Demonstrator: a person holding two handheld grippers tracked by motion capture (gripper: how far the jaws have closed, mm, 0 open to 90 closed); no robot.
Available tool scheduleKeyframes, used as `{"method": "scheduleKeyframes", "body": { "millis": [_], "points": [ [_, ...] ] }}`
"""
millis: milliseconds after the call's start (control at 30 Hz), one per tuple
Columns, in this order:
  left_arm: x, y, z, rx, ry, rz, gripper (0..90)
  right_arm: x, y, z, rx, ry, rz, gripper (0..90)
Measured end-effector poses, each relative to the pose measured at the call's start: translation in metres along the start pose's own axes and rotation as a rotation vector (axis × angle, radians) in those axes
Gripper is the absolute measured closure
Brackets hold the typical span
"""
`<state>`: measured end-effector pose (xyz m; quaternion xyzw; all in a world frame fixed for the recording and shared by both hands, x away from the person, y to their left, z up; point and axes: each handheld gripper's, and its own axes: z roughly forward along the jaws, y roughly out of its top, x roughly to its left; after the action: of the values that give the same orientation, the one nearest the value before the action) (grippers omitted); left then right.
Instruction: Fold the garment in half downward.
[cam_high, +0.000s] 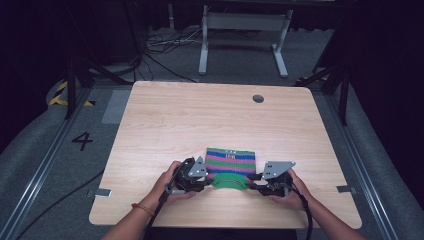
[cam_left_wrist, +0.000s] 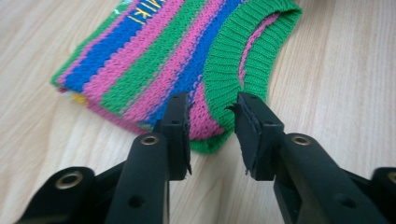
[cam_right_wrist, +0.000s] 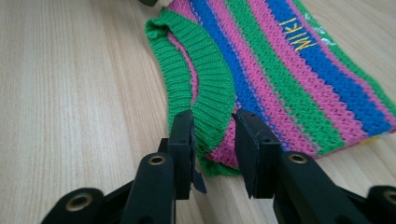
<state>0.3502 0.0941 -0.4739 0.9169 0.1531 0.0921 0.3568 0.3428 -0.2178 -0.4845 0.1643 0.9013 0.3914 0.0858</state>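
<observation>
A small folded knit garment with pink, blue and green stripes, a green ribbed neck band and yellow lettering lies flat near the front of the wooden table. My left gripper is at its near left corner. In the left gripper view that corner lies between the jaws of the left gripper, which stand apart and do not pinch it. My right gripper is at the near right corner. In the right gripper view the ribbed band runs between the parted jaws of the right gripper.
A round cable hole sits near the table's far edge. Beyond the table stand a white desk frame and loose cables on the grey floor. A painted 4 marks the floor at left.
</observation>
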Motion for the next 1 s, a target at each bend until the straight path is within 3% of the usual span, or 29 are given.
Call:
{"method": "scheduleKeyframes", "body": {
  "millis": [200, 500, 833, 1000],
  "points": [
    [0.001, -0.004, -0.016, 0.034, 0.029, 0.007, 57.3, -0.001, 0.002, -0.013, 0.008, -0.004, 0.001, 62.6],
    [0.005, -0.018, -0.035, 0.086, 0.073, -0.012, 43.9, -0.005, 0.002, -0.031, 0.035, -0.066, -0.01, 49.0],
    [0.01, -0.031, -0.05, 0.097, 0.126, -0.029, 36.8, -0.009, -0.013, -0.052, 0.056, -0.114, 0.006, 41.6],
    [0.017, -0.044, -0.058, 0.121, 0.147, -0.053, 32.8, -0.012, -0.026, -0.065, 0.06, -0.171, 0.025, 37.9]
  ]
}}
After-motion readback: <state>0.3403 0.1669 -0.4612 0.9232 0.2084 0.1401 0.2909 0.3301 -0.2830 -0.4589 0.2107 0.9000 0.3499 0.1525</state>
